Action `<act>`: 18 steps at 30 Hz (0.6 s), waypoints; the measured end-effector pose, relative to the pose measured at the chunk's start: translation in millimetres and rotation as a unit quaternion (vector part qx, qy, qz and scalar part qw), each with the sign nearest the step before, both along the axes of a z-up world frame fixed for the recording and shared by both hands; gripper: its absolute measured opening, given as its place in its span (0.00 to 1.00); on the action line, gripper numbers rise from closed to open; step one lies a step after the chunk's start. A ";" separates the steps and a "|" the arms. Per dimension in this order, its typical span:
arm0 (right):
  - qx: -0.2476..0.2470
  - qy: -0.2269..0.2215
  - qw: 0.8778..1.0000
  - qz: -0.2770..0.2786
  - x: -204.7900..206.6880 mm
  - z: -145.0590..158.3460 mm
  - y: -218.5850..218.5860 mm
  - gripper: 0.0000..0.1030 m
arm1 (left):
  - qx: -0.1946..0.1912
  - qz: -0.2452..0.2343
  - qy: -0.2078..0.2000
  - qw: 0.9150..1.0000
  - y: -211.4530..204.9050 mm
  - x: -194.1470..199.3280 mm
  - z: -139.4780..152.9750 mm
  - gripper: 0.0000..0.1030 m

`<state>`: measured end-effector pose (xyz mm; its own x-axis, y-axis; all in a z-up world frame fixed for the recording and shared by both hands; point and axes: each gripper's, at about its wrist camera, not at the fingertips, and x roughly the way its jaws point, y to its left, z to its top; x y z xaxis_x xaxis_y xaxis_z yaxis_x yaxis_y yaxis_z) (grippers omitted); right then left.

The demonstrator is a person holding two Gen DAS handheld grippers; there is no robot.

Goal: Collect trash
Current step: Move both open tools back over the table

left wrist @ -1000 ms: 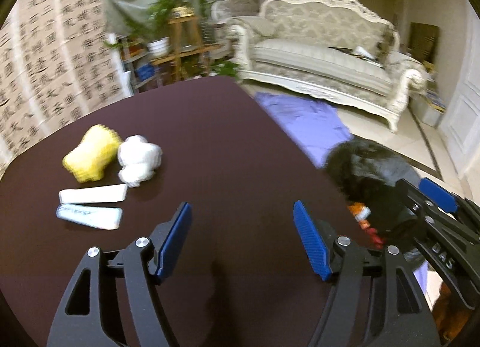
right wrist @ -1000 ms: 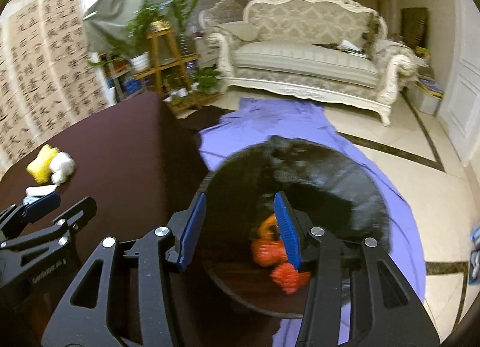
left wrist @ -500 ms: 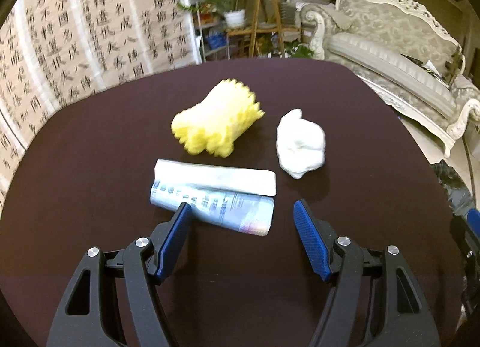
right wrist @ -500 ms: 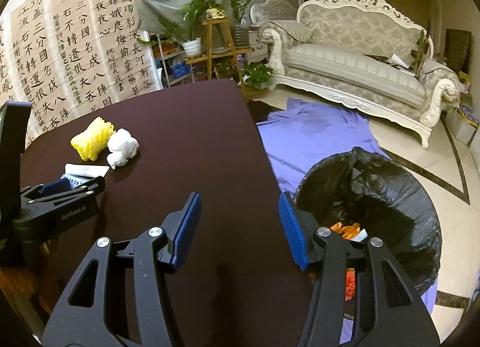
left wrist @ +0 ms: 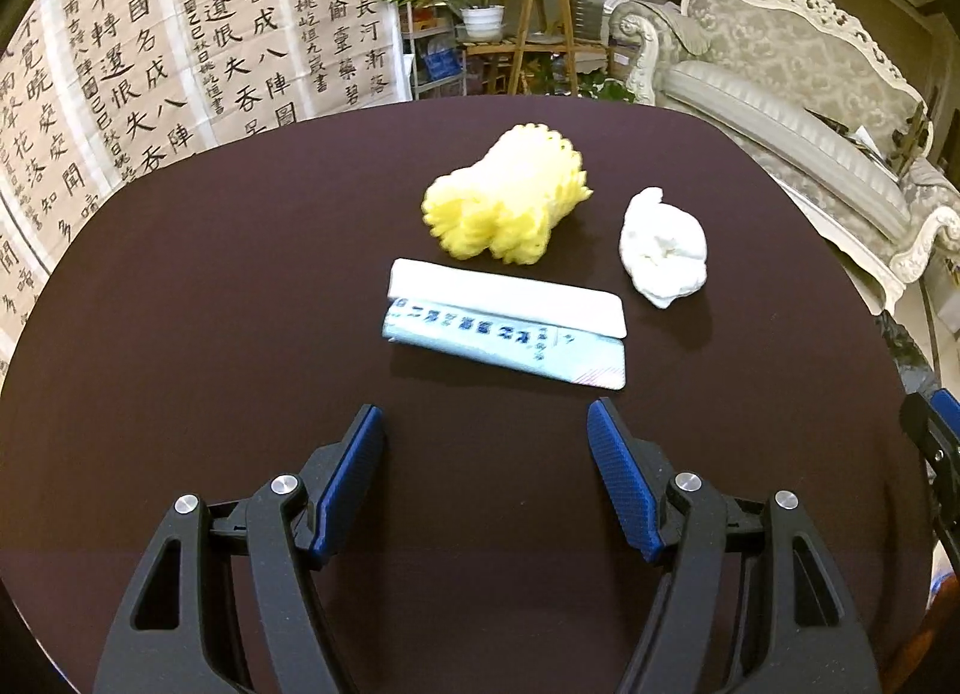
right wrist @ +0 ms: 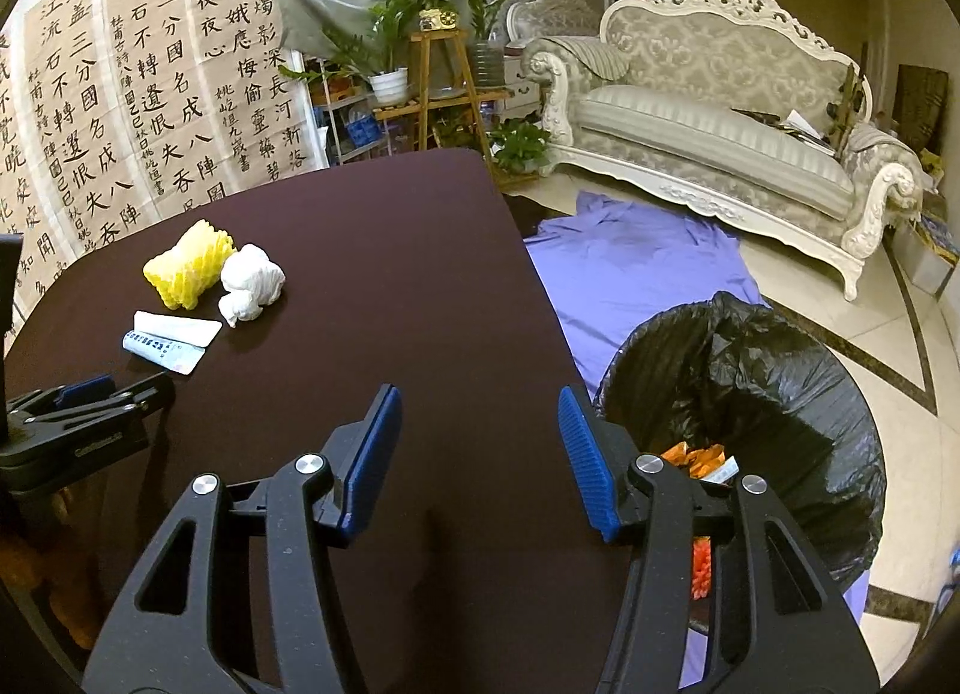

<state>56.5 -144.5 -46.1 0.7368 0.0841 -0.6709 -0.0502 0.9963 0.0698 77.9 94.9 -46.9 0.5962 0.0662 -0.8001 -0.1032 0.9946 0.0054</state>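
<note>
On the dark round table (left wrist: 240,304) lie a yellow foam net (left wrist: 504,208), a crumpled white tissue (left wrist: 663,250), a flat white packet (left wrist: 507,304) and a light blue printed wrapper (left wrist: 510,346) touching it. My left gripper (left wrist: 485,430) is open and empty, just short of the wrapper. My right gripper (right wrist: 477,412) is open and empty over the table's right edge, beside a black-lined trash bin (right wrist: 756,394) holding orange scraps (right wrist: 696,457). The same trash shows in the right wrist view: the foam net (right wrist: 189,265), the tissue (right wrist: 252,283) and the wrapper (right wrist: 162,352).
A purple cloth (right wrist: 636,268) lies on the floor past the bin. An ornate sofa (right wrist: 720,135) stands at the back right, a plant stand (right wrist: 444,87) behind the table. Calligraphy sheets (right wrist: 150,81) hang on the left.
My left gripper swung left from the bin side and closed in on the wrapper. My right gripper pulled back from over the bin to the table edge. Both stayed open.
</note>
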 end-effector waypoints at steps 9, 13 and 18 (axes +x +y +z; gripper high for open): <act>0.003 0.001 1.000 -0.001 0.2 -0.9 -1.3 0.52 | 0.006 0.022 0.004 1.000 9.0 6.0 0.8 0.66; 0.002 0.004 1.000 0.000 1.3 -3.1 -1.6 0.52 | 0.013 0.039 0.003 0.999 24.1 5.4 0.1 0.66; -0.002 0.008 1.000 0.004 3.4 -4.5 0.5 0.52 | 0.008 0.060 0.002 0.998 40.2 10.4 0.2 0.67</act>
<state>59.9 -143.9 -50.6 0.7249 0.0876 -0.6833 -0.0572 0.9961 0.0670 88.4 135.1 -46.7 0.5799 0.1497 -0.8008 -0.2206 0.9751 0.0226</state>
